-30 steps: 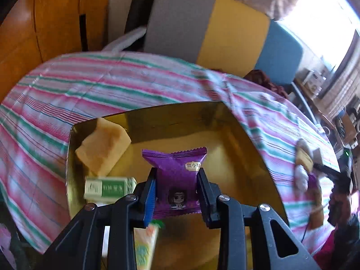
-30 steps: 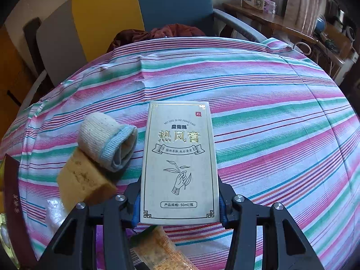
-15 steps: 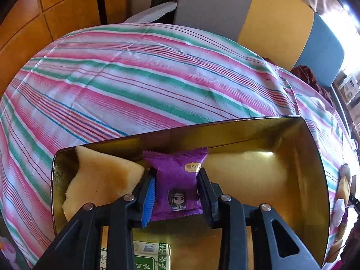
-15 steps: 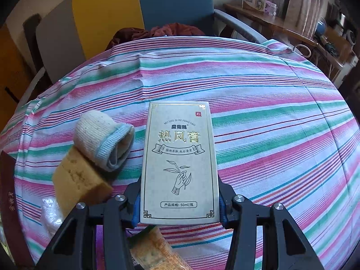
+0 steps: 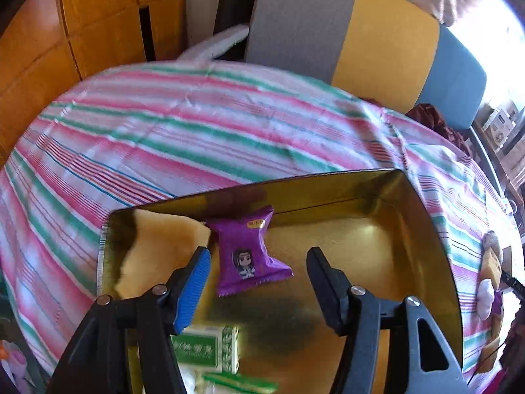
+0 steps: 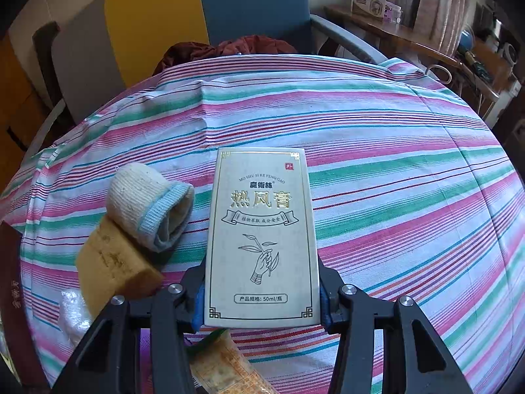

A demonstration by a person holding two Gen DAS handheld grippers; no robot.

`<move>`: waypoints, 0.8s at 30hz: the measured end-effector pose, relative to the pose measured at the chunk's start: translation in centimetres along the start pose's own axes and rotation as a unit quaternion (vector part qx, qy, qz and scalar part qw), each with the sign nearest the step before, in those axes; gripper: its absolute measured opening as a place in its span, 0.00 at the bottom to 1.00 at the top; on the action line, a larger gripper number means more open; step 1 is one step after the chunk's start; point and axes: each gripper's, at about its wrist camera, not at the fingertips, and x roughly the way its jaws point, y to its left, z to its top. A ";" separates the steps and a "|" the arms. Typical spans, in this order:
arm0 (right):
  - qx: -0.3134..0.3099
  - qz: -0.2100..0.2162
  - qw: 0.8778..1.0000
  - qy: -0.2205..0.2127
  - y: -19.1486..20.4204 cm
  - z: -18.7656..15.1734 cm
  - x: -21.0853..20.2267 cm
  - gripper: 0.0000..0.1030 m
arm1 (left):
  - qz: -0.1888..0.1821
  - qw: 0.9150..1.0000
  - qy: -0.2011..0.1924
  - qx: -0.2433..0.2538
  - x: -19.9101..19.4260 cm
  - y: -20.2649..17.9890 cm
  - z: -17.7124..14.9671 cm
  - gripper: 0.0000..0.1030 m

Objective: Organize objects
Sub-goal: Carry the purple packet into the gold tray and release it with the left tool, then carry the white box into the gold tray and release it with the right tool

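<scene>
In the left wrist view my left gripper (image 5: 259,262) is open above a gold tin box (image 5: 426,216). A purple snack packet (image 5: 249,249) lies loose between the fingers, inside the box. A yellow sponge (image 5: 157,249) sits at the box's left end and a green-white small carton (image 5: 210,348) lies near the front. In the right wrist view my right gripper (image 6: 262,292) is shut on a white ointment box with gold print (image 6: 262,236), held above the striped tablecloth.
In the right wrist view a rolled sock (image 6: 151,207) rests on a yellow sponge (image 6: 115,266) to the left. A snack wrapper (image 6: 226,367) lies under the gripper. A dark red lid (image 6: 13,295) is at the far left. Chairs (image 5: 344,32) stand behind the table.
My left gripper has opened and let go of the purple packet, which now lies in the gold box. The right gripper keeps hold of the white box and has hardly moved.
</scene>
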 end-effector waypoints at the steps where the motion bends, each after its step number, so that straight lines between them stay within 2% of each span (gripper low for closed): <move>1: 0.001 0.000 1.000 -0.001 -0.1 0.0 0.0 0.49 | 0.004 1.000 -0.011 0.003 -0.8 -0.2 -0.2 0.60; 6: 0.001 0.000 1.000 -0.006 -0.2 0.2 -0.2 0.49 | 0.001 0.997 -0.072 0.023 -6.0 -1.8 -2.6 0.60; 13: 0.012 0.001 1.000 -0.026 -0.6 0.5 -1.0 0.49 | 0.000 0.990 -0.132 0.044 -11.7 -4.2 -6.2 0.60; 18: 0.034 0.017 0.998 -0.050 -1.0 0.9 -2.8 0.49 | -0.009 0.989 -0.140 0.047 -13.5 -4.5 -8.0 0.60; 24: -0.004 0.034 0.996 -0.078 2.4 0.8 -6.3 0.49 | -0.026 0.990 -0.130 0.043 -13.6 -3.9 -9.4 0.60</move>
